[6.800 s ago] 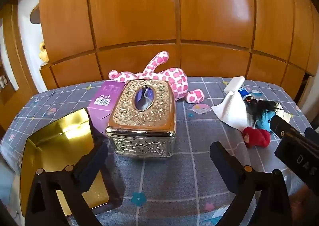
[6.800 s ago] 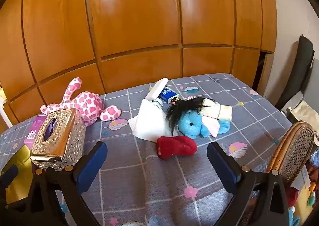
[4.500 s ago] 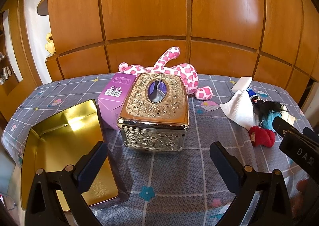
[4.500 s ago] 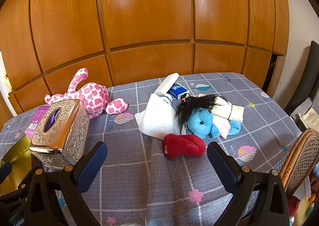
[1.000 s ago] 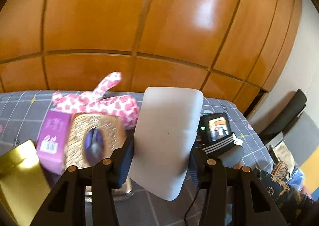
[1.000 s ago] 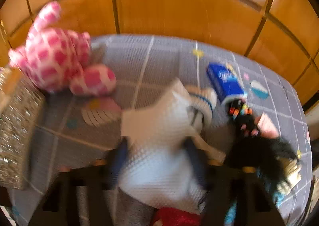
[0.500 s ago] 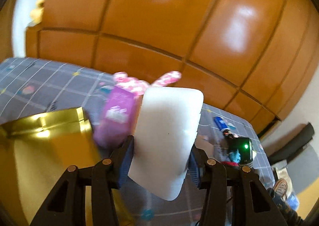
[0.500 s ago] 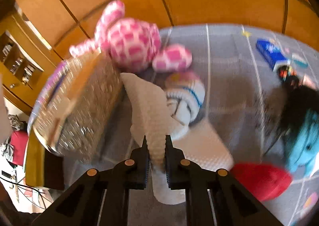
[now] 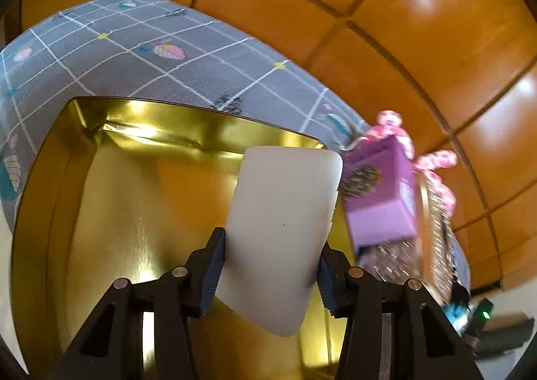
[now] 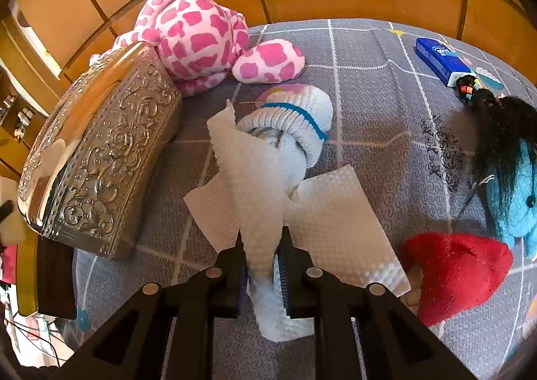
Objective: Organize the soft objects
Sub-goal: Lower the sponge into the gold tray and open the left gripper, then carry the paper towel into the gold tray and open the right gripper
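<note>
1. Left wrist view: the left gripper (image 9: 270, 266) has its fingers (image 9: 209, 271) partly closed, pressing both sides of a white foam pad (image 9: 282, 232) that stands up between them.
2. A second ago this view looked out level at the wooden wall, with the silver tissue box and the pink plush beyond the pad. Now it tilts down, and the open gold tin (image 9: 110, 205) fills the space beneath and beyond the fingers. The purple box (image 9: 379, 192) sits off to the right of them, blurred.
3. My reading: the pad has been carried over the tin and is close to being let go there.
4. Right wrist view: the right gripper (image 10: 261, 266) has its fingers nearly shut on a bunched fold of white paper towel (image 10: 255, 178). A second ago the jaws stood wider around it; now the pinch is made.
5. Just beyond the fingers a white sock (image 10: 295, 125) lies touching the towel. The silver tissue box (image 10: 100, 151) lies to the left, the pink plush (image 10: 201, 34) far beyond, and the red toy (image 10: 459, 266) and blue doll (image 10: 517, 192) to the right on the bench (image 10: 386, 101).
6. So two soft things are in hand at once, and the towel looks ready to lift.
</note>
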A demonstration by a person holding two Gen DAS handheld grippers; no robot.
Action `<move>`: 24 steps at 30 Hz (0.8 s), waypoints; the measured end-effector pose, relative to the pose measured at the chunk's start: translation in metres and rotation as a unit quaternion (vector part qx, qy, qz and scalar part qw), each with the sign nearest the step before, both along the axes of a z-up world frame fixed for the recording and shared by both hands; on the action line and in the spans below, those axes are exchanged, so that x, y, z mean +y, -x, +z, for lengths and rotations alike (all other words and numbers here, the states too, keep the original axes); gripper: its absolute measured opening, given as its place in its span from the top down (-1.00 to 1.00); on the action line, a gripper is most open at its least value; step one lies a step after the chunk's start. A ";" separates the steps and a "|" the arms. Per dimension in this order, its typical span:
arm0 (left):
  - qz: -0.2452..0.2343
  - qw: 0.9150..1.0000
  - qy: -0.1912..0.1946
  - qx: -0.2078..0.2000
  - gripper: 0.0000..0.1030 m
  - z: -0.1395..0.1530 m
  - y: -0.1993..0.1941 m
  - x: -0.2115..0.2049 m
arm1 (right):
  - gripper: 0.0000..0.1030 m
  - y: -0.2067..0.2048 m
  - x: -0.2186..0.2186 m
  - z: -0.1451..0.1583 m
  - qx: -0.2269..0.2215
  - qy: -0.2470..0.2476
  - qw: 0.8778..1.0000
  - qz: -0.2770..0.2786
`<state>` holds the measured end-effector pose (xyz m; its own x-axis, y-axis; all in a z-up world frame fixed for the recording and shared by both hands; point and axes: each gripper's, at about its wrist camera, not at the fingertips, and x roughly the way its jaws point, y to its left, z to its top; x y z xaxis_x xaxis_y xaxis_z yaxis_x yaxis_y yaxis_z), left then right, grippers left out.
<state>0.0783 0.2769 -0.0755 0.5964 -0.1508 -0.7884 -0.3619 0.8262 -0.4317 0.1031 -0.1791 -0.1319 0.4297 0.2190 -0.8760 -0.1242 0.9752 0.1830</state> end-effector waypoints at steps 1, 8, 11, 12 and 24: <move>0.002 1.000 0.007 0.003 0.01 -0.004 -0.006 0.000 | 0.73 0.001 0.000 0.001 -0.001 -0.003 1.000 -0.001; 0.004 0.999 -0.021 0.023 -0.09 -0.019 -0.053 -0.012 | 0.73 -0.003 -0.003 0.000 -0.007 0.007 1.000 -0.002; 0.007 0.999 -0.030 0.041 -0.32 -0.029 -0.068 -0.013 | 0.73 -0.001 -0.003 0.001 -0.009 0.007 1.000 -0.004; 0.009 0.999 -0.031 0.041 -0.45 -0.029 -0.068 -0.013 | 0.73 -0.002 -0.003 0.002 -0.009 0.007 1.000 -0.004; -0.007 0.991 -0.129 -0.022 -0.81 0.007 0.001 -0.042 | 0.73 0.002 -0.003 0.001 -0.019 0.010 1.000 -0.018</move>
<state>0.0768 0.2345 -0.0689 0.6298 0.0445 -0.7754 -0.3358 0.9158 -0.2202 0.1014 -0.1818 -0.1304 0.4704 0.1860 -0.8626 -0.0949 0.9825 0.1601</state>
